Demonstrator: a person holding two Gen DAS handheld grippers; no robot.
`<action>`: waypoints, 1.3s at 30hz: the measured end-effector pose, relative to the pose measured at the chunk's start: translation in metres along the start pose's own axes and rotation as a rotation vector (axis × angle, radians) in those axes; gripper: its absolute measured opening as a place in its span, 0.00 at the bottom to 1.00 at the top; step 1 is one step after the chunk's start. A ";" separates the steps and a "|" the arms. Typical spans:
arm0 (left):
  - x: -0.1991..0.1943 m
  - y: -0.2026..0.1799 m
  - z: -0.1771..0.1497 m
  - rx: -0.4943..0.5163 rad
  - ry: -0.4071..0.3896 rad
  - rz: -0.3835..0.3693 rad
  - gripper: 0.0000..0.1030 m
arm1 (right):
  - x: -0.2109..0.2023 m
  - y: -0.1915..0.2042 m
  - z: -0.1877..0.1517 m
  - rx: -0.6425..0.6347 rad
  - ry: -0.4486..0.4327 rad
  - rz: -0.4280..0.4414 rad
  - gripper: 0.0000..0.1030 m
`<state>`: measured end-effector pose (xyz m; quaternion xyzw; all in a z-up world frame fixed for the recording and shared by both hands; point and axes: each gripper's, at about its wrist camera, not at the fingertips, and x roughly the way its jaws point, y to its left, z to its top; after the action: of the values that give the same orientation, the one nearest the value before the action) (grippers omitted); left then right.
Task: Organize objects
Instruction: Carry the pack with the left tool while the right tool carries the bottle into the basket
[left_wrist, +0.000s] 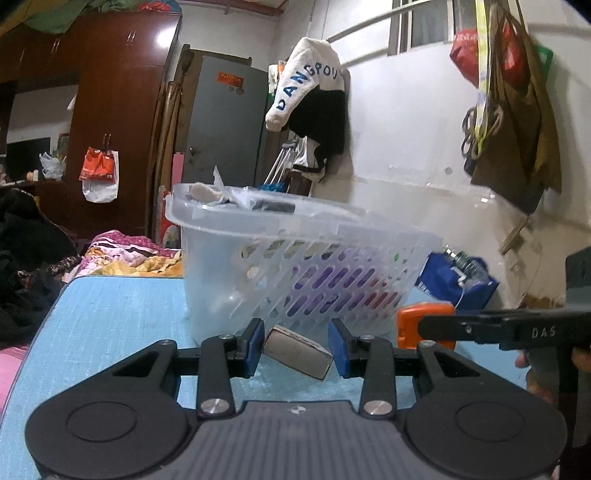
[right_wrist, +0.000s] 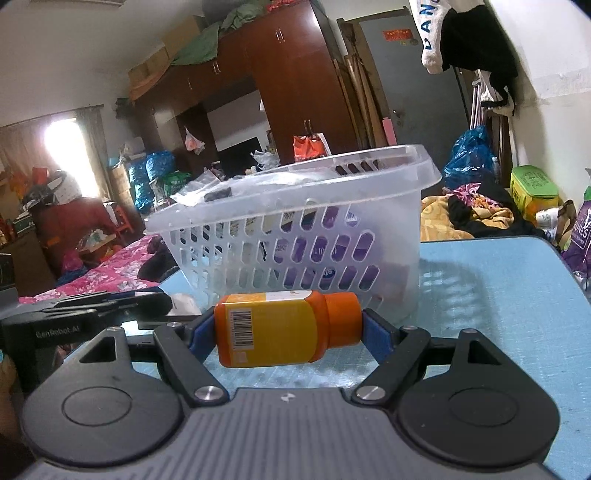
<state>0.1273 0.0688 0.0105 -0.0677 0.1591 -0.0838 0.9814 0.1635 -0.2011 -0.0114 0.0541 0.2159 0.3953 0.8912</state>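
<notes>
- The left tongs (left_wrist: 295, 349) sit low over the blue table (left_wrist: 110, 325). They are fairly wide, with a small grey box (left_wrist: 297, 352) lying tilted between the blue pads. The pads look just clear of the box, so it is not squeezed.
- The right tongs (right_wrist: 288, 332) hold an orange bottle (right_wrist: 284, 328) on its side, cap toward the right pad. Only the right view shows its yellow label and bar code.
- In the left view just an orange bit of the bottle (left_wrist: 408, 325) peeks out behind the other tool, whose arm reads "DAS".
- In the right view the other tool reads "GenRobot.AI".
- The clear basket (right_wrist: 295, 236) stands on the table just behind both tongs, with purple packs inside.
- A white sleeve (left_wrist: 301, 88) on the wall reads "DANG".
- The table's left edge (left_wrist: 44, 328) drops to a flowery bed (right_wrist: 110, 269). Bare table lies right of the basket.
</notes>
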 end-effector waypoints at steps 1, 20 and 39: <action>-0.005 0.001 0.003 -0.005 -0.010 -0.010 0.41 | -0.004 0.002 0.001 0.000 -0.001 0.008 0.80; -0.008 -0.036 0.132 0.024 -0.134 -0.039 0.41 | -0.021 0.047 0.129 -0.169 -0.120 -0.128 0.80; 0.111 -0.018 0.149 -0.006 0.053 0.088 0.41 | 0.074 0.017 0.128 -0.207 -0.007 -0.340 0.80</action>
<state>0.2770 0.0466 0.1201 -0.0612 0.1880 -0.0418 0.9794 0.2502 -0.1265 0.0831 -0.0736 0.1770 0.2589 0.9467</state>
